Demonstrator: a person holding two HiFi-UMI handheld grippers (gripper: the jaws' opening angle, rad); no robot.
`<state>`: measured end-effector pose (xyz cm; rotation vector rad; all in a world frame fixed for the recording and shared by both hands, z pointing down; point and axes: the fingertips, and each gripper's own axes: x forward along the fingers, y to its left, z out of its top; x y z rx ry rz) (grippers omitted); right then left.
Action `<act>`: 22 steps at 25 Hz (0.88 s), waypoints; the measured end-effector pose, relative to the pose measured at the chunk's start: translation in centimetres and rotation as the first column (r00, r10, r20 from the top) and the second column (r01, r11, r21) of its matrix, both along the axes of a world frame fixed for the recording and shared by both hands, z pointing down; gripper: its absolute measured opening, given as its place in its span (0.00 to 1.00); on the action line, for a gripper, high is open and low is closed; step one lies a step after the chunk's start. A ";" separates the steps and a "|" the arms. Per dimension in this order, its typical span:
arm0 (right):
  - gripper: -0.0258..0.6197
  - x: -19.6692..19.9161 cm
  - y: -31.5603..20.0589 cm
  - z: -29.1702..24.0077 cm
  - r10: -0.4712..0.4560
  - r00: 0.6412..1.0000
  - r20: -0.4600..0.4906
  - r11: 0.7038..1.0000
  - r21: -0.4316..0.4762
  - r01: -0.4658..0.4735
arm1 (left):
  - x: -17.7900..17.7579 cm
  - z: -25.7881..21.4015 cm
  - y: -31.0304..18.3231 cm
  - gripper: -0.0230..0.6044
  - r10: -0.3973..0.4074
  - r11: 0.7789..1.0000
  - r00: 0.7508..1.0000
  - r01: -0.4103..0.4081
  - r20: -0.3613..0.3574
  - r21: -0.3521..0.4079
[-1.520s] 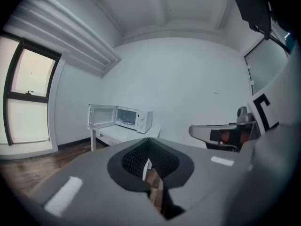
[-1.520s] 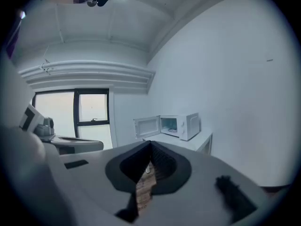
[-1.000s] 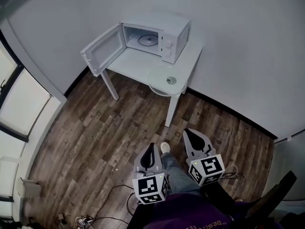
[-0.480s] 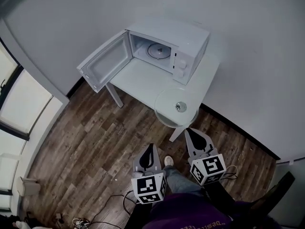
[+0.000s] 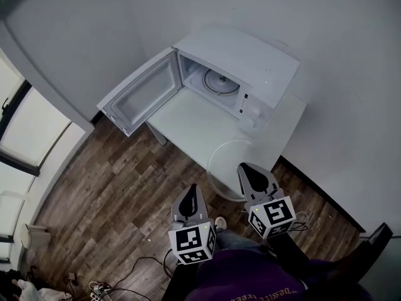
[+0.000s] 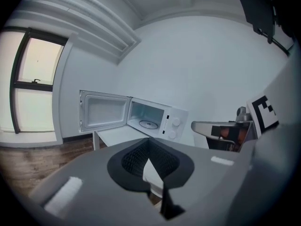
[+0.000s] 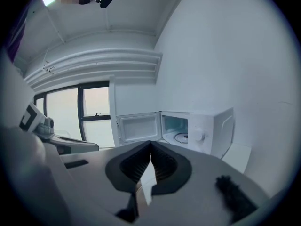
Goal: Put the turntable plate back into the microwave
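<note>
Open microwave point(image 5: 263, 64) holds a ring point(image 5: 220, 81) (plate point(image 5: 222, 162) on table point(image 5: 188, 121)); left gripper point(image 5: 192, 191), right gripper point(image 5: 245, 169) fingers closed.

One microwave point(image 5: 247, 55), one table point(image 5: 188, 125), one turntable plate point(image 5: 219, 167), two grippers point(image 5: 190, 198) point(image 5: 251, 175)

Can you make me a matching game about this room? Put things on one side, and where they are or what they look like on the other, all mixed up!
Things:
1. microwave door
2. glass plate
3. roller ring
4. floor

Places and looks:
A. brown wood
B. inside the microwave
C. swung wide open
D. on the corner of the table

Right pairs: 1-C, 2-D, 3-B, 4-A
</note>
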<state>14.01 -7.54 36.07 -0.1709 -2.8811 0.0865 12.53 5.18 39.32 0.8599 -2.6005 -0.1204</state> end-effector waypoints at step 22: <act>0.04 -12.8 -4.1 0.0 0.562 0.827 -0.001 0.827 -0.014 -0.562 | -21.2 -0.2 -7.9 0.04 0.572 0.819 0.820 -0.572 -0.011 -0.044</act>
